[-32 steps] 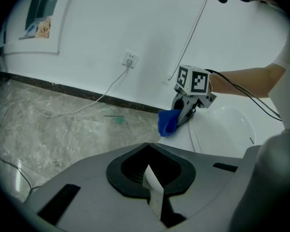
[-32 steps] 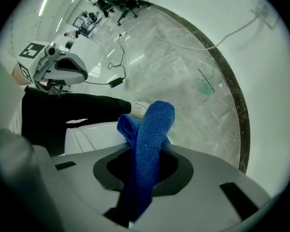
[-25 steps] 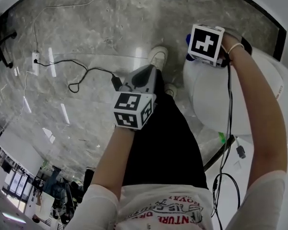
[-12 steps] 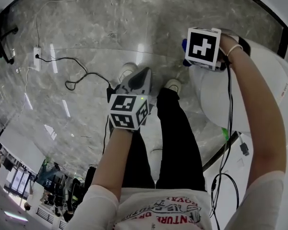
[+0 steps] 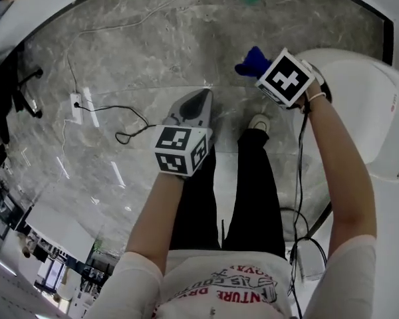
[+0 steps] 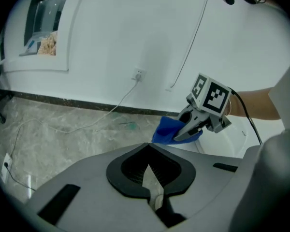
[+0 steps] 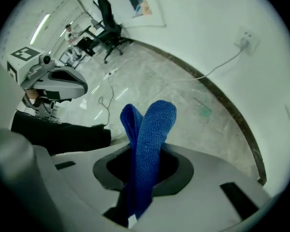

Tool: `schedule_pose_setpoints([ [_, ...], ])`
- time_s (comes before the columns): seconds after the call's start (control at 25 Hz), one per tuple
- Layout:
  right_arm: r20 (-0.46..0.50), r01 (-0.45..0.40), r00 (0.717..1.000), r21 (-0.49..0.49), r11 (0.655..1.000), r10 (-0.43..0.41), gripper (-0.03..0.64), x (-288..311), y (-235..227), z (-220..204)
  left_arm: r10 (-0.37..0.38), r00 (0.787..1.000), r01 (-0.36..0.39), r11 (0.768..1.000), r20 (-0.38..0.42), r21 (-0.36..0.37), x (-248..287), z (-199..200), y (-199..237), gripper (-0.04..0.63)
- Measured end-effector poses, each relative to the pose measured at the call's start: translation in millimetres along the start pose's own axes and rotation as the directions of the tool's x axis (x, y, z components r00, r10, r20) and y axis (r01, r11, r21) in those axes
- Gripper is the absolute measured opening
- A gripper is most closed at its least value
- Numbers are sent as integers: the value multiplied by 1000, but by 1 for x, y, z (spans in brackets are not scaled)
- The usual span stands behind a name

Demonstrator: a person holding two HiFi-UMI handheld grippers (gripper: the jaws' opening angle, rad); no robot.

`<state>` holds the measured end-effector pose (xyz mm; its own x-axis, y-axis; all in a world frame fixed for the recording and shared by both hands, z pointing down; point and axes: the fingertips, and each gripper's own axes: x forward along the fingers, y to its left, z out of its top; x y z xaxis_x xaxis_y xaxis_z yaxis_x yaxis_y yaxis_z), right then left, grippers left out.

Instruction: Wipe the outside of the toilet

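- Grey marble floor (image 5: 120, 52) fills the head view below you. A white power strip (image 5: 75, 102) and its black cable (image 5: 123, 128) lie on it, off to your left.
- At your right stands the white toilet (image 5: 359, 105), its rounded body just beside your right leg.
- Your right gripper (image 6: 187, 131) is clamped on a blue microfibre cloth (image 7: 152, 139). In the right gripper view, the cloth rises out of the jaws in two folded lobes.
- From the head view, the cloth pokes out past the marker cube (image 5: 284, 78), at the toilet's front edge and over the floor. You cannot tell from any view whether it touches the porcelain.
- Your left gripper (image 5: 198, 102) hangs over the floor in front of your black trousers (image 5: 253, 191), apart from the toilet. Its jaws are drawn together with nothing between them.
- Ahead of you, the left gripper view shows a white wall (image 6: 125, 28) with a socket (image 6: 138, 74) and a dark skirting strip (image 6: 63, 102) along its foot.
- A thin black lead (image 5: 299, 178) hangs from your right gripper alongside your right forearm.
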<state>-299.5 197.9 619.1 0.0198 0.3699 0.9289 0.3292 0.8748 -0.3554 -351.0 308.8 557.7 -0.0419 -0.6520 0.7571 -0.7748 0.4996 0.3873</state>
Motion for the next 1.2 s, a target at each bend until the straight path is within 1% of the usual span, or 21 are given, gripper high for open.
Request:
schedule_pose_setpoints([
  [0.04,34,37,999,43,998,-38,77,-10,-1,6,-14,1000,14,1000,-2,26,-5,12,2,6],
  [0.08,63,51,996,83,995,-56,77,-20,1,10,-23,1000,24,999,-4,46,-11,22,2,6],
  [0.16,119,56,990,167,984,-77,77,-42,9,15,-40,999,40,996,-5,85,-22,43,-1,6],
  [0.24,178,69,977,263,962,-118,77,-65,16,15,-74,997,73,987,-2,141,-29,66,-8,6],
  [0.32,238,68,958,354,933,-160,77,-89,21,12,-115,993,113,973,-3,202,-33,87,-24,6],
  [0.44,323,53,917,482,875,-234,77,-126,27,-6,-163,987,160,948,-13,276,-38,108,-56,6],
  [0.52,367,53,876,569,820,-312,77,-149,27,-27,-191,981,188,928,-24,321,-36,119,-81,6],
  [0.6,389,52,833,653,756,-393,77,-168,28,-56,-222,974,222,905,-42,363,-32,124,-111,6],
  [0.72,377,50,776,762,646,-505,77,-190,28,-117,-278,957,288,859,-86,423,-20,122,-165,6],
  [0.84,347,33,725,845,533,-595,77,-207,27,-185,-321,937,347,800,-140,488,-3,117,-226,6],
  [0.92,334,22,690,878,479,-642,77,-217,29,-233,-349,923,382,769,-165,512,10,110,-273,6],
  [1.0,319,18,645,902,431,-694,77,-228,33,-286,-391,901,429,734,-190,527,22,98,-326,6],
  [1.04,306,12,620,917,399,-722,77,-233,35,-312,-413,887,456,710,-207,537,28,90,-353,6],
  [1.12,270,-11,577,946,323,-771,77,-242,43,-364,-450,859,504,655,-246,562,37,74,-404,6],
  [1.2,227,-32,546,968,251,-806,77,-248,51,-413,-470,837,537,607,-281,586,44,57,-450,6],
])
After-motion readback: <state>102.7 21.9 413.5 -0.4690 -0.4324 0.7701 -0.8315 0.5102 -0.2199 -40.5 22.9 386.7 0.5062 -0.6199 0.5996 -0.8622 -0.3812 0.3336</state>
